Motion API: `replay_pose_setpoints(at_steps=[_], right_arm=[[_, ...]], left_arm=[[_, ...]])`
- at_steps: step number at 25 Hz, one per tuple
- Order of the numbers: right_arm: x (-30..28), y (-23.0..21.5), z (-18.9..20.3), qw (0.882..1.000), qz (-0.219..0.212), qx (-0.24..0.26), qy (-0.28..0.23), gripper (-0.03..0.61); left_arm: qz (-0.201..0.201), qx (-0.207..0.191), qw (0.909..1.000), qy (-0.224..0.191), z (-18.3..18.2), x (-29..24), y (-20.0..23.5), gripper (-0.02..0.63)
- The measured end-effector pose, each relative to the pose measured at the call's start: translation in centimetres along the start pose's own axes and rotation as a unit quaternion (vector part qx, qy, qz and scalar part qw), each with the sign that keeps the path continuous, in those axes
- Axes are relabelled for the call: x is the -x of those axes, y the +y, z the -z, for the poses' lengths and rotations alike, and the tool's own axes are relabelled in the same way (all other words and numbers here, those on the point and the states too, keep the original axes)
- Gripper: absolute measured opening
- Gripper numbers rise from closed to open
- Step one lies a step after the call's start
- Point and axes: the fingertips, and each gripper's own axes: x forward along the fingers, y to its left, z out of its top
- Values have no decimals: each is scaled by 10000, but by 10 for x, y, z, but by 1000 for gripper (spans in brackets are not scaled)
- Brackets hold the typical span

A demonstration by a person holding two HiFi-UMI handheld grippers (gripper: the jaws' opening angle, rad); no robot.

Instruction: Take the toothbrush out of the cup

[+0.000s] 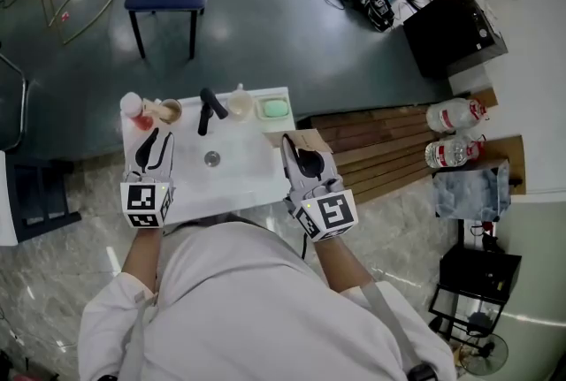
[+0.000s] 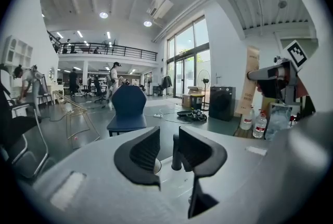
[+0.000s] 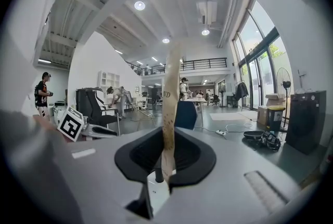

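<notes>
1. white sink (image 1: 252,171): both grippers hover over it, with the black faucet (image 1: 207,110) at the back.
2. left gripper (image 1: 156,146): jaws apart, nothing between them, near the tan cup (image 1: 169,111).
3. right gripper (image 1: 305,160): clamped on the pale toothbrush (image 3: 169,108), which stands upright, well apart from the cup.
4. extraction looks done; probably only setting the toothbrush down remains.

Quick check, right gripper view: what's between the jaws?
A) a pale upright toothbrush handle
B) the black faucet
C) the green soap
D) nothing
A: the right gripper has its jaws closed on the pale toothbrush handle, which stands upright between them.
</notes>
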Motion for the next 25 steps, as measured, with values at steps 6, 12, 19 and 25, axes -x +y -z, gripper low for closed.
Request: replay_pose_setpoints(at_steps=[6, 12, 19, 25], right_arm=[[5, -4, -7, 10000, -19, 33, -52, 41], [10, -11, -10, 10000, -1, 52, -51, 41], [15, -17, -12, 10000, 7, 62, -55, 41], [18, -24, -10, 10000, 22, 41, -32, 41]], left_arm=[[-375, 311, 9981, 382, 31, -19, 18, 121], [-747, 462, 9928, 816, 68, -41, 39, 127], [-1033, 705, 9840, 1266, 97, -58, 55, 137], [-1190, 807, 9780, 1512, 112, -67, 61, 152]])
